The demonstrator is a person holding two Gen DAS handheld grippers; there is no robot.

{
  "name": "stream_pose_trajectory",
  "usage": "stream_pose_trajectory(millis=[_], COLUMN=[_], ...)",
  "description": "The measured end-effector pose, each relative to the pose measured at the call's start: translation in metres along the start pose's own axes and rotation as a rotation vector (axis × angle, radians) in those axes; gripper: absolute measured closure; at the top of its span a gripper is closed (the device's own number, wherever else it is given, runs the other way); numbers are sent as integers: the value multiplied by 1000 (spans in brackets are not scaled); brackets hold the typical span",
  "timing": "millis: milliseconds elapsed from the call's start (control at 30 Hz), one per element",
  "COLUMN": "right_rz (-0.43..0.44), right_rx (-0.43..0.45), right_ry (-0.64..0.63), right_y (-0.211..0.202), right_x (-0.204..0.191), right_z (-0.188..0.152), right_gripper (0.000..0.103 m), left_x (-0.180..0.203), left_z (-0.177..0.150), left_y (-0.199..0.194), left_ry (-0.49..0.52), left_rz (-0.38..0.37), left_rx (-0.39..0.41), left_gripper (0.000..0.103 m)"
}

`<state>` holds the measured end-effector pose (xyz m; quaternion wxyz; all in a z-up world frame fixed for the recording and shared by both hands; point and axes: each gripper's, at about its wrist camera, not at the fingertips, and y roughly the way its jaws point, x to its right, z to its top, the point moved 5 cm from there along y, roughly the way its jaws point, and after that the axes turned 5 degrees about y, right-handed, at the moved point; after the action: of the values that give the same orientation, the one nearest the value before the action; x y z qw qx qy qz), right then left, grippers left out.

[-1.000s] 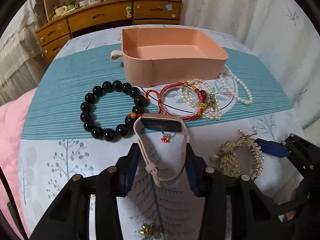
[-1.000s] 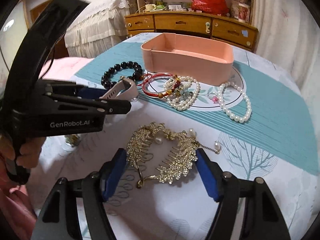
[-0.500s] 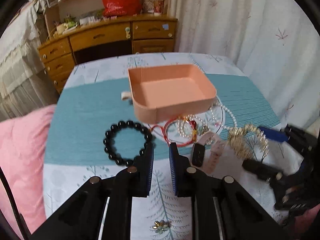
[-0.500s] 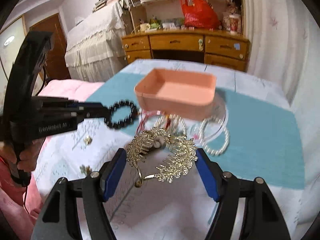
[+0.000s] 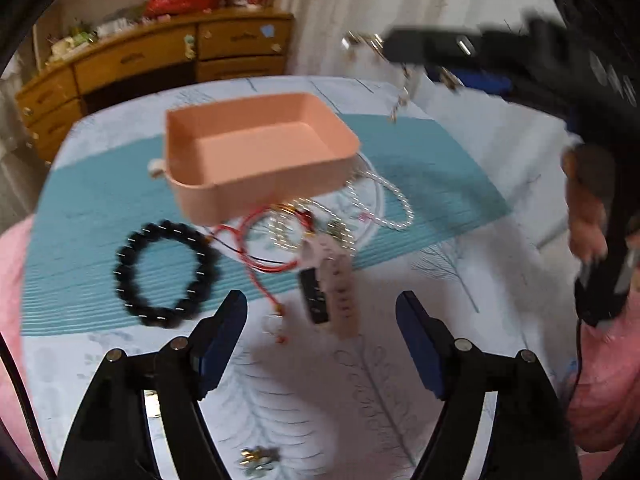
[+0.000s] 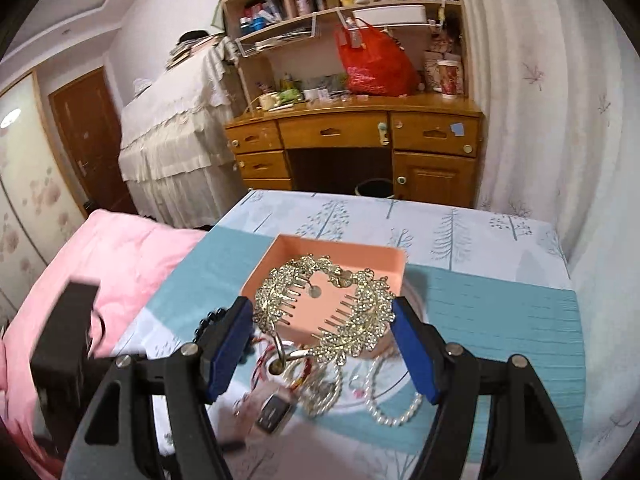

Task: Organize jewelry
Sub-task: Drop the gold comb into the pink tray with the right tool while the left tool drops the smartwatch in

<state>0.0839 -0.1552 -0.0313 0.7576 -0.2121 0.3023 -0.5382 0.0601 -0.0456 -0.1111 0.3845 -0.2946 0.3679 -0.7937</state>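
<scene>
My right gripper [image 6: 324, 340] is shut on a gold rhinestone hair comb [image 6: 326, 312] and holds it in the air in front of the pink tray [image 6: 384, 258]. In the left wrist view the comb [image 5: 376, 46] hangs high at the upper right, beyond the tray [image 5: 256, 184]. My left gripper [image 5: 320, 336] is open and empty above the tablecloth. The pink smartwatch [image 5: 330, 294] lies just beyond its fingertips. A black bead bracelet [image 5: 166, 272], a red cord bracelet [image 5: 260, 248] and a pearl necklace [image 5: 388, 208] lie in front of the tray.
The table [image 5: 460, 280] has a teal and white tree-print cloth. A small gold trinket [image 5: 256, 456] lies near its front edge. A pink bedspread [image 6: 100, 264] lies to the left. A wooden desk [image 6: 352, 140] with shelves stands behind the table.
My left gripper let go of the pink watch, closed, then opened wide. My right gripper lifted the hair comb off the table and carried it up toward the tray.
</scene>
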Motion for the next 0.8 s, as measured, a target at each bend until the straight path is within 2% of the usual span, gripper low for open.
stream_pose_trajectory(millis=[100, 167, 233, 267, 300, 400, 567, 700, 800], right_rz=[-3, -4, -10, -17, -28, -39, 25, 72, 66], right_rx=[-10, -19, -32, -47, -68, -108, -142, -137, -137], right_ry=[39, 70, 99, 114, 128, 159, 188, 233, 240], right_y=[10, 15, 20, 24, 28, 36, 48, 58, 64], right_x=[9, 15, 20, 23, 27, 32, 31, 30, 31], right_z=[7, 8, 8, 8, 7, 6, 13, 20, 22], right_gripper=[32, 32, 32, 32, 32, 32, 32, 32, 32], left_x=[1, -1, 0, -1, -1, 1, 3, -15, -32], left_z=[1, 1, 2, 1, 1, 3, 27, 59, 83], left_y=[15, 25, 35, 39, 41, 40, 13, -3, -2], left_ry=[-13, -25, -26, -36, -50, -52, -43, -51, -74], left_rz=[16, 34, 22, 11, -3, -12, -48, 2, 32], left_rx=[-24, -46, -70, -79, -88, -85, -7, 67, 99], left_gripper=[28, 39, 68, 75, 88, 90, 90, 90, 90])
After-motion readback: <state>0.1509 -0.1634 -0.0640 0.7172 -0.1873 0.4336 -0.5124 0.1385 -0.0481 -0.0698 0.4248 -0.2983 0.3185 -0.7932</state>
